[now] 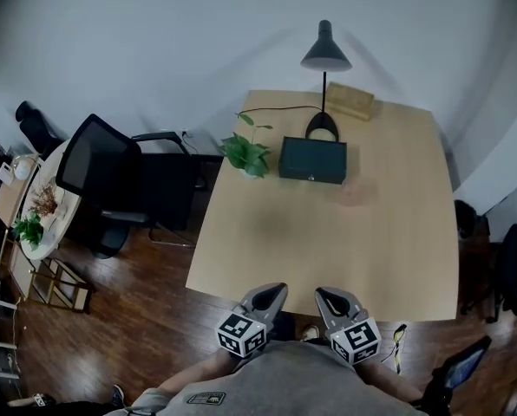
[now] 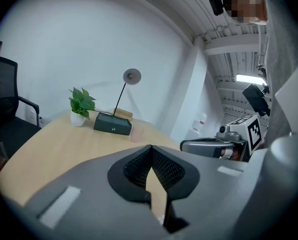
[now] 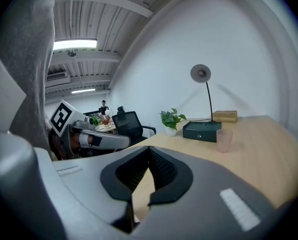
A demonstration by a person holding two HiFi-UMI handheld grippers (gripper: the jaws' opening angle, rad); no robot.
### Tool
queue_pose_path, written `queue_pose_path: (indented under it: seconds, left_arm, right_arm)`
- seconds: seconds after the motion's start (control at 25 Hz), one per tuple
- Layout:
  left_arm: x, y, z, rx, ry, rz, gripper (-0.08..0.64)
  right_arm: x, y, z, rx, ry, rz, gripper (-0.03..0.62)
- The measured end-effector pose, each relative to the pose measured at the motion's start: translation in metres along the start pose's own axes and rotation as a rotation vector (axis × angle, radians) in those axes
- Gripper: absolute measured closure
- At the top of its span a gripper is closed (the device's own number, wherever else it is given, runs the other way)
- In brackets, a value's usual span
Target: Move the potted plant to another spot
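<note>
Green leaves over a small white pot: the plant (image 1: 245,154) stands upright near the far left edge of the table (image 1: 328,250), just left of a dark box (image 1: 312,160), with a lamp (image 1: 325,55) behind that box. We hold both grippers at the near edge, close to the body and well apart from the plant. The left gripper (image 1: 274,291) has its jaws pressed together on nothing, and the right gripper (image 1: 328,296) looks the same, tips meeting with only bare table beyond them. From here the plant lies ahead and off to the left, so the left gripper is the nearer one and has the straighter line to the pot. The box guards the pot's right side, which we judge makes a reach from the right awkward. The pot's long axis is vertical, so we expect a level approach with the jaws spread first.
</note>
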State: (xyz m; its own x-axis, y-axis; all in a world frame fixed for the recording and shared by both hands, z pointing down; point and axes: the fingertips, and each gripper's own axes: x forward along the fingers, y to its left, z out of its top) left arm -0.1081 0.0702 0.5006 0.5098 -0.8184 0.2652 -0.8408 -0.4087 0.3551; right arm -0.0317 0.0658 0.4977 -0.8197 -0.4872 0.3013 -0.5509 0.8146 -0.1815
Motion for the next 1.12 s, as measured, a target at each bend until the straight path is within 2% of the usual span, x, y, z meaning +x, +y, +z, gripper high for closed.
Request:
queue_pose_path:
  seconds: [0.32,0.6,0.84,1.12]
  left_arm:
    - [0.04,0.071,0.037,-0.006,0.006,-0.012,0.558]
    - [0.07,0.132,0.047,-0.008,0.027,0.03,0.558]
    - [0.102,0.189,0.068,-0.009,0.008,0.068,0.558]
    - [0.133,0.245,0.077,-0.004,0.02,0.097,0.558]
  right_arm:
    - [0.068,-0.039,0.025,0.015,0.025,-0.03,0.588]
    - [0.119,-0.072,0.034,0.017,0.057,-0.045,0.588]
    - [0.166,-0.106,0.047,0.017,0.072,-0.07,0.586]
    - [0.208,-0.134,0.046,0.04,0.105,-0.085,0.588]
